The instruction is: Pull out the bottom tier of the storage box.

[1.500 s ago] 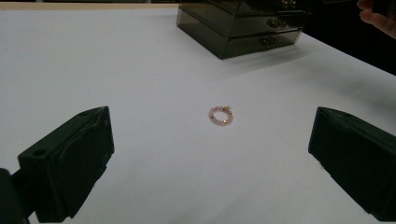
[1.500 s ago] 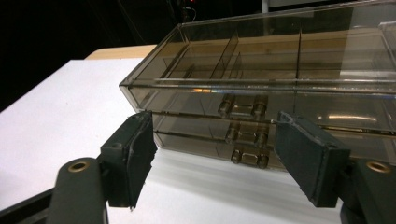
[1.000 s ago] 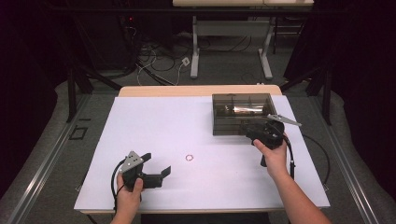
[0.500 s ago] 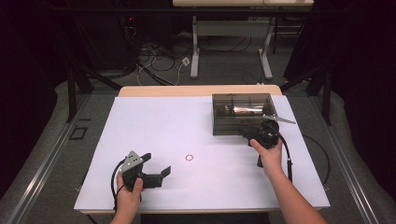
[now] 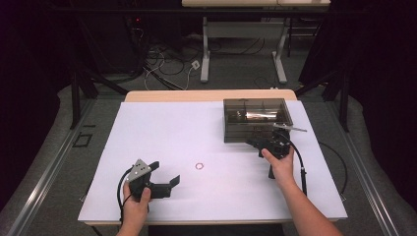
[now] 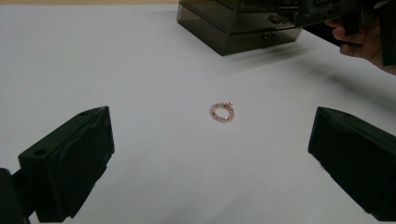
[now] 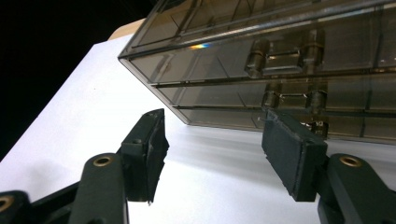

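Observation:
A smoky see-through drawer box stands at the back right of the white table. My right gripper is held at its front face. In the right gripper view the jaws stand apart and have just been closing, with nothing between the pads; the box front and its metal drawer handles lie just beyond. A small pink bead ring lies mid-table. My left gripper rests at the front left, open and pointing at the ring, which lies well ahead of the jaws.
The right gripper's cable loops over the table beside the forearm. Beyond the table's far edge are desk legs and floor cables. The box and the other hand appear far off in the left gripper view.
The right hand has shifted slightly left and closer along the box front, and its jaws stand narrower. The left hand and the ring have not moved.

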`<action>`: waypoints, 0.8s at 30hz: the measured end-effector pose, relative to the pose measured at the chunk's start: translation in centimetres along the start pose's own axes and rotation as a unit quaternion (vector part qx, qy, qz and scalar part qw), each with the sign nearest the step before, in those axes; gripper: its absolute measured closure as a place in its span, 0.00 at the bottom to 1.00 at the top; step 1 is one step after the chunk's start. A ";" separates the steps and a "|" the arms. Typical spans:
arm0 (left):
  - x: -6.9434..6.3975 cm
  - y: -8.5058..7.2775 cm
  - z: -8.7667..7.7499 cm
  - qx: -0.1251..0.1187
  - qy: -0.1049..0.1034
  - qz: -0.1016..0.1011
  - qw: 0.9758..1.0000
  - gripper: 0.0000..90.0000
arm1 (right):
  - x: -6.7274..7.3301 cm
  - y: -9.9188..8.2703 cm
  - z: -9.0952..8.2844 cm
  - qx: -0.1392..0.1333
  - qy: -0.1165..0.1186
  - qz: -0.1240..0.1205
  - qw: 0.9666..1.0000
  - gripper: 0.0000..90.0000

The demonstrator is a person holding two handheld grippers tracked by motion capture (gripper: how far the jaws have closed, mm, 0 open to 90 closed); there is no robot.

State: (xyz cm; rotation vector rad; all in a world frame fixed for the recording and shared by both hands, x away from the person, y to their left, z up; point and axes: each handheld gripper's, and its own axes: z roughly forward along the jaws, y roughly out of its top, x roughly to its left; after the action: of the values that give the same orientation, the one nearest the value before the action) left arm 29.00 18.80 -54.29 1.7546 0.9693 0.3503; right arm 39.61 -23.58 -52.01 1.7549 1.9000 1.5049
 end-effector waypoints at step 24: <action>0.0 -0.1 0.0 0.002 0.000 -0.003 1.000 0.00 | -1.5 -0.7 1.6 0.035 -0.014 0.071 0.997 0.55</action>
State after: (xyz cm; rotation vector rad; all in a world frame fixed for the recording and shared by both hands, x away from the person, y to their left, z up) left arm 28.93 18.80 -54.40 1.7554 0.9747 0.3452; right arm 40.64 -23.80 -54.03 1.9679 1.8720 1.4680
